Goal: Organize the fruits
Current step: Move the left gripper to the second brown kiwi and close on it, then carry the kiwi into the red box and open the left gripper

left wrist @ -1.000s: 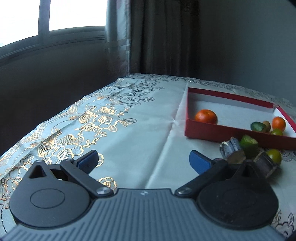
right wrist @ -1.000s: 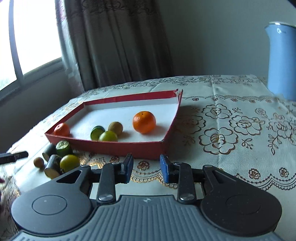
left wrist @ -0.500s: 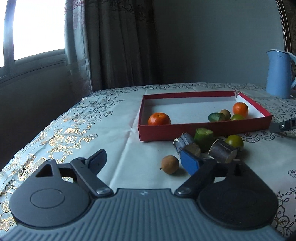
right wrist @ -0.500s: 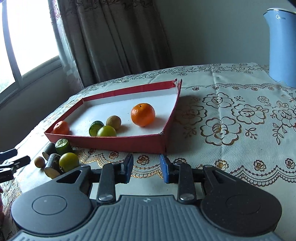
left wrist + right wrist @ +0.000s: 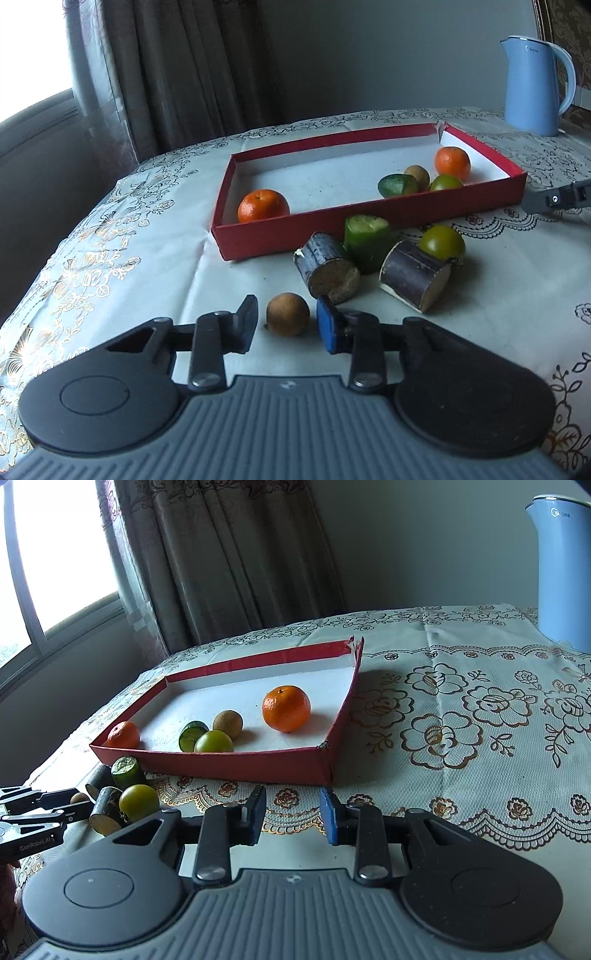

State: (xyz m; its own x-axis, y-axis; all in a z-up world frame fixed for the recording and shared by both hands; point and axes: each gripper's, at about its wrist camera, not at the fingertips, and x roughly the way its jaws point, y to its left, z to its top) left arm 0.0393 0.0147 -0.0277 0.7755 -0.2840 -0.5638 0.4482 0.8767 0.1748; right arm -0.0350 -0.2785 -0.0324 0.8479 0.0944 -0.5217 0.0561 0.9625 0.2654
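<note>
A small brown round fruit lies on the tablecloth between the open fingers of my left gripper, with a gap on each side. Just beyond lie two dark cane pieces, a green cane piece and a green citrus. The red tray holds two oranges, a green piece, a brown fruit and a green citrus. My right gripper is open and empty, in front of the tray's near wall. The left gripper also shows in the right wrist view.
A blue kettle stands at the back right of the table. Curtains and a window are behind the table. The table's left edge drops off beside the tray. The floral tablecloth spreads right of the tray.
My left gripper swung right, closed in on the loose fruits, and its fingers narrowed around the brown fruit. The right gripper moved slightly closer to the tray.
</note>
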